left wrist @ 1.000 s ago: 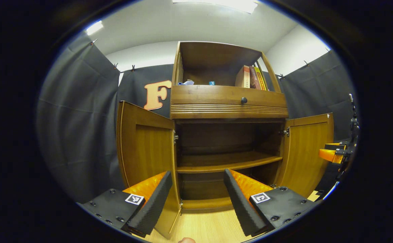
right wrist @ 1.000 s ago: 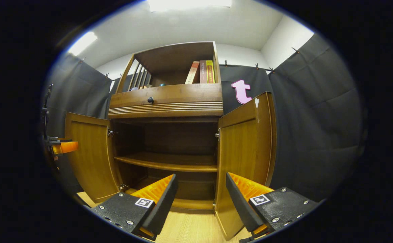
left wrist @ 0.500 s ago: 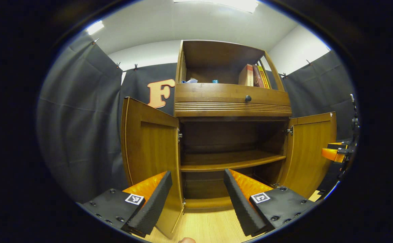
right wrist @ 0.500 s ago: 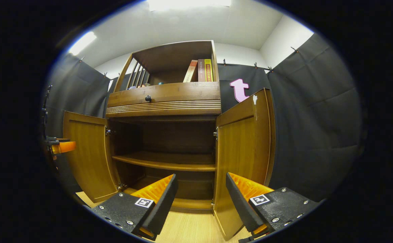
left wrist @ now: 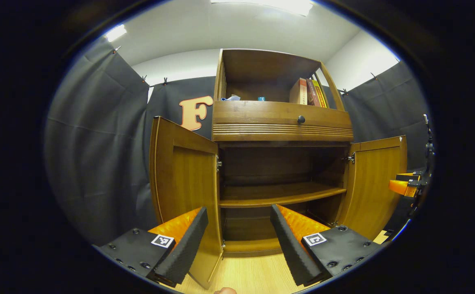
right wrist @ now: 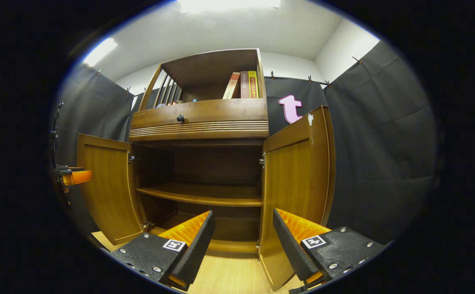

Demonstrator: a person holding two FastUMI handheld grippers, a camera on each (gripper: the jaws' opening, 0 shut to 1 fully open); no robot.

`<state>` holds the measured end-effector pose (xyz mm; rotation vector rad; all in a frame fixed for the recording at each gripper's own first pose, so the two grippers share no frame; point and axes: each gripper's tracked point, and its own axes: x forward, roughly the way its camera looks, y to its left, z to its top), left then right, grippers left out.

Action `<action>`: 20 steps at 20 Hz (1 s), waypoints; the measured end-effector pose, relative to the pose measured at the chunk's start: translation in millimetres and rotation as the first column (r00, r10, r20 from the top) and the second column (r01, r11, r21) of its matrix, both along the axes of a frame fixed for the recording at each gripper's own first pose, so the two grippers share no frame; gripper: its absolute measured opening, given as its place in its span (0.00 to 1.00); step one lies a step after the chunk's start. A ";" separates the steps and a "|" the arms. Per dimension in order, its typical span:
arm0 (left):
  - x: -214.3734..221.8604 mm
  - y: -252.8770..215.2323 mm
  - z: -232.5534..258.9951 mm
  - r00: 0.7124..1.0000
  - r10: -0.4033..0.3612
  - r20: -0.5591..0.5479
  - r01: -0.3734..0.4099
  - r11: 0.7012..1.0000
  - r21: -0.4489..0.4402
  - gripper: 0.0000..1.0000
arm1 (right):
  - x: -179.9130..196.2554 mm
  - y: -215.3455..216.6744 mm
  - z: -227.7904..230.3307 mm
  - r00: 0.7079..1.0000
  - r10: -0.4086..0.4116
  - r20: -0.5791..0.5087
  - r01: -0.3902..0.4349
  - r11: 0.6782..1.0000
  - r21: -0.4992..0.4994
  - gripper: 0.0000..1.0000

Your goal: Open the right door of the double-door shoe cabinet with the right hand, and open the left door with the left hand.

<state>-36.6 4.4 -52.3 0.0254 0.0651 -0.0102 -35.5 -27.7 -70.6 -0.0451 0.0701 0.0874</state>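
Shoe cabinet [left wrist: 282, 122]: brown wood, smooth satin varnish, ribbed moulding under the drawer. Left door [left wrist: 184, 183], right door [right wrist: 292, 183]: glossy, lighter grained wood; metal hinges. Floor [left wrist: 245, 275]: pale wood-grain, matt. Left gripper [left wrist: 237, 241]: ridged black foam pads, orange plastic backing.

The left gripper view looks from low above the floor [left wrist: 245, 273], tilted up, facing the shoe cabinet [left wrist: 280, 122] from near and slightly left of its middle, along the left gripper [left wrist: 237, 237] with its fingers [left wrist: 184, 241] wide apart at the bottom edge. The right gripper view looks from equally low and near, tilted up from slightly right of the middle, along the right gripper [right wrist: 241, 241]. Both share the open interior, the shelf [right wrist: 205, 195], the left door [left wrist: 184, 183], the right door [right wrist: 294, 179] and the books [right wrist: 243, 85]; each catches the other gripper at its outer edge.
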 end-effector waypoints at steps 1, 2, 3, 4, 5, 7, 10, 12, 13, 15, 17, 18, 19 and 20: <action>-0.1 -0.4 -0.3 1.000 0.000 -0.001 0.000 1.000 -0.001 1.00 | -0.1 -0.3 -0.4 1.000 -0.001 0.000 0.001 1.000 -0.002 0.88; -0.4 0.6 -0.5 1.000 0.000 -0.002 0.000 1.000 0.000 1.00 | -0.1 -0.2 -0.1 1.000 -0.001 0.000 0.001 1.000 -0.003 0.88; -0.6 0.5 -0.6 1.000 0.000 -0.002 0.000 1.000 0.000 1.00 | 0.0 0.1 -0.3 1.000 -0.002 0.000 0.002 1.000 -0.002 0.88; -0.2 0.4 -1.3 1.000 -0.001 -0.002 0.001 1.000 0.000 1.00 | -0.1 -0.1 -0.4 1.000 -0.001 0.000 0.001 1.000 0.000 0.88; -0.7 0.2 -0.7 1.000 -0.003 -0.002 0.003 1.000 -0.001 1.00 | 0.3 -0.2 -0.4 1.000 -0.001 0.000 0.001 1.000 0.001 0.88; -0.5 -1.1 -1.6 1.000 -0.005 -0.003 0.005 1.000 -0.002 1.00 | 1.0 -1.3 -1.3 1.000 -0.003 -0.001 0.003 1.000 -0.001 0.88; -1.1 -1.4 -1.7 1.000 -0.005 -0.004 0.005 1.000 0.002 1.00 | 1.0 -1.6 -2.2 1.000 -0.003 -0.004 0.003 1.000 0.000 0.88; -0.3 -1.8 -2.3 1.000 -0.004 -0.005 0.004 1.000 0.005 1.00 | 0.8 -3.2 -3.4 1.000 -0.006 -0.003 0.006 1.000 0.001 0.88; 0.4 -2.3 -2.5 1.000 -0.003 -0.006 0.003 1.000 0.005 1.00 | 1.2 -3.7 -3.2 1.000 -0.007 -0.004 0.007 1.000 0.002 0.88; 0.3 -2.2 -2.5 1.000 -0.003 -0.006 0.003 1.000 0.004 1.00 | 1.7 -4.8 -4.2 1.000 -0.009 -0.006 0.009 1.000 0.004 0.88; 0.0 -2.3 -2.2 1.000 -0.002 -0.004 0.002 1.000 0.002 1.00 | 1.8 -6.4 -4.8 1.000 -0.012 -0.007 0.012 1.000 0.005 0.88; 0.9 -2.5 -2.3 1.000 -0.003 -0.005 0.003 1.000 0.001 1.00 | 2.2 -6.8 -5.1 1.000 -0.013 -0.008 0.013 1.000 0.005 0.99; 1.2 -3.4 -2.5 1.000 -0.005 -0.007 0.005 1.000 0.001 1.00 | 2.0 -7.8 -5.9 1.000 -0.015 -0.010 0.015 1.000 0.007 0.88; 1.0 -4.0 -3.5 1.000 -0.006 -0.010 0.006 1.000 0.003 1.00 | 1.4 -8.7 -6.5 1.000 -0.017 -0.010 0.017 1.000 0.011 0.88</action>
